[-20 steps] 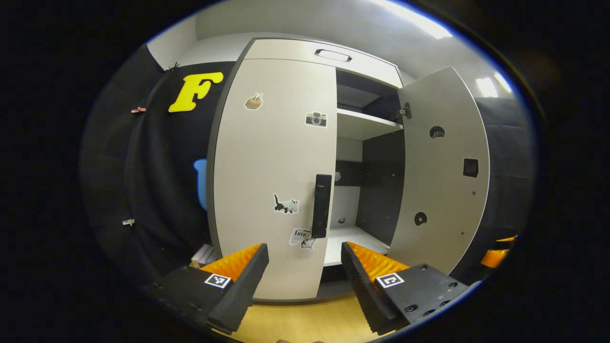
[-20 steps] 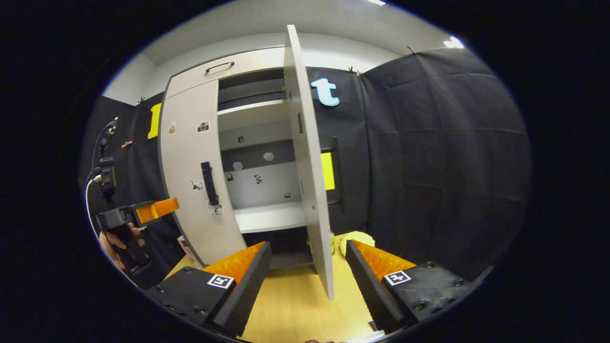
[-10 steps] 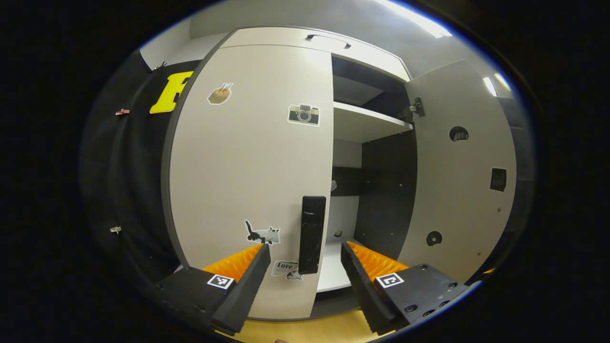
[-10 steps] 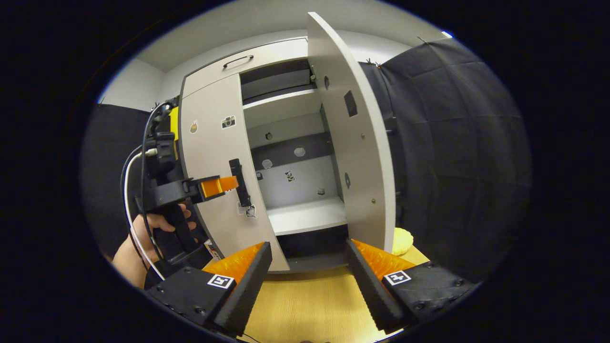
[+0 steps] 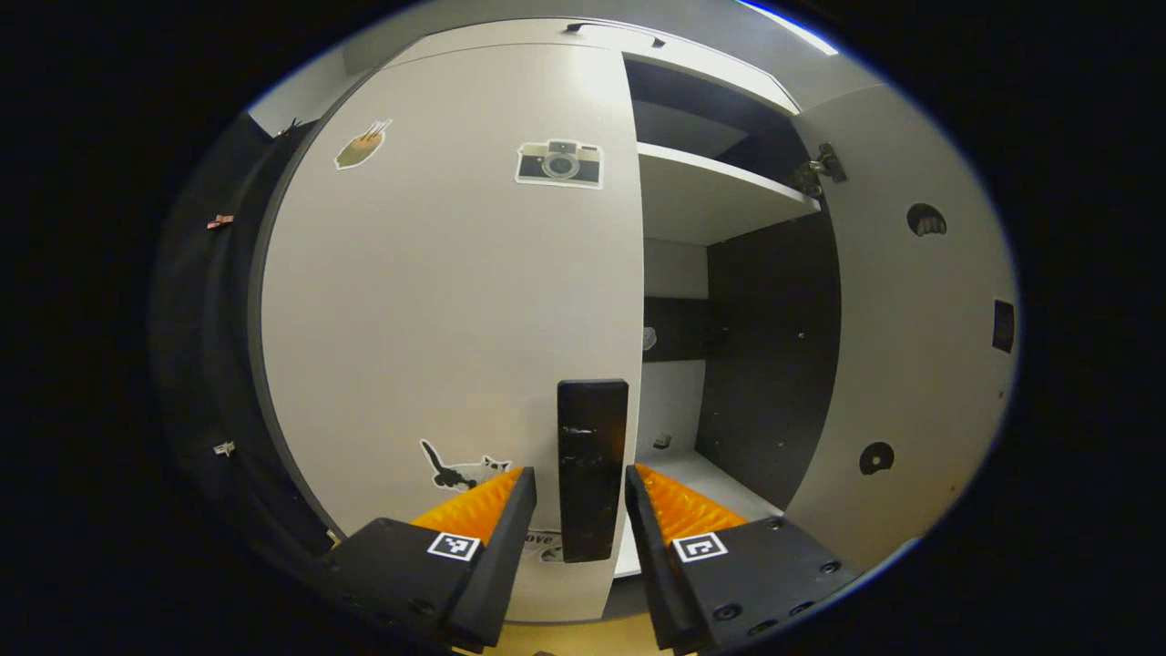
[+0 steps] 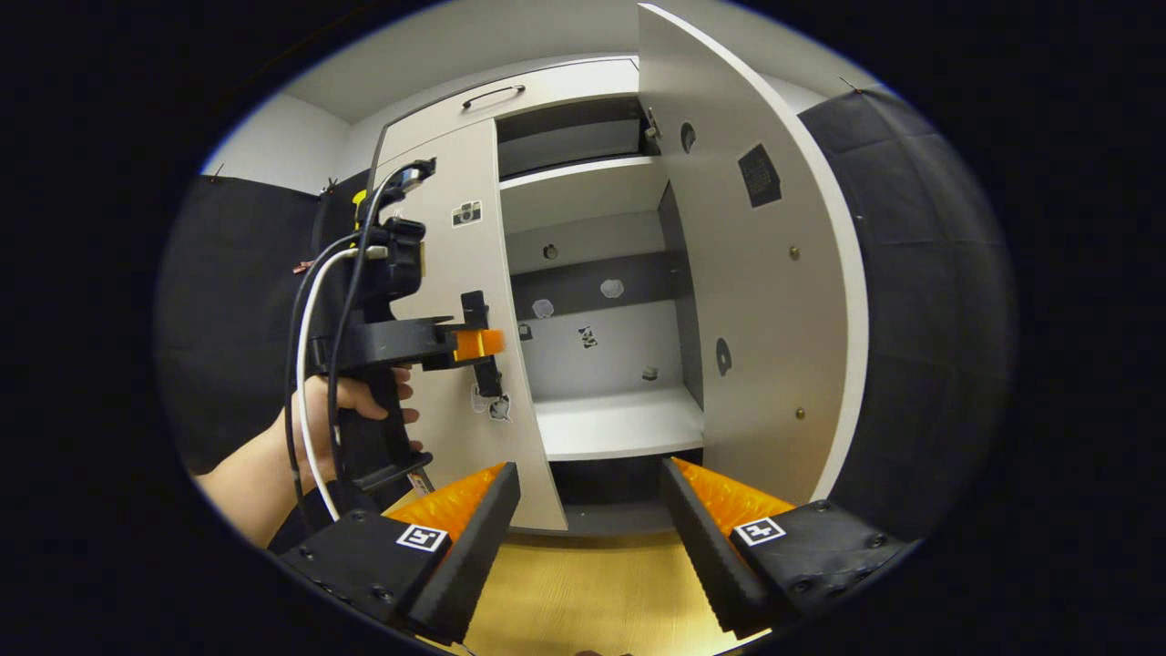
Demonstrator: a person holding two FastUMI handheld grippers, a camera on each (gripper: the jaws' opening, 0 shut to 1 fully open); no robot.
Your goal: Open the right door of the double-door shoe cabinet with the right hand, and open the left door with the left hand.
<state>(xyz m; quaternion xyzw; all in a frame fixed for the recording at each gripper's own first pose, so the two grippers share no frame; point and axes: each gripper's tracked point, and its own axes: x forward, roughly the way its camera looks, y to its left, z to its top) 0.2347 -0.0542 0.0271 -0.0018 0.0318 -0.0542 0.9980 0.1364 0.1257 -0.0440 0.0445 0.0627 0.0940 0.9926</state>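
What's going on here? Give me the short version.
A person is opening a pale grey double-door shoe cabinet with two hand-held grippers. The right door already stands swung wide, showing white shelves inside. The right gripper hangs open, back from the cabinet above the wooden floor. The left gripper straddles the black bar handle of the closed left door, jaws not yet clamped.

Left gripper view faces the cabinet [image 5: 437, 273] close; right gripper view farther back.
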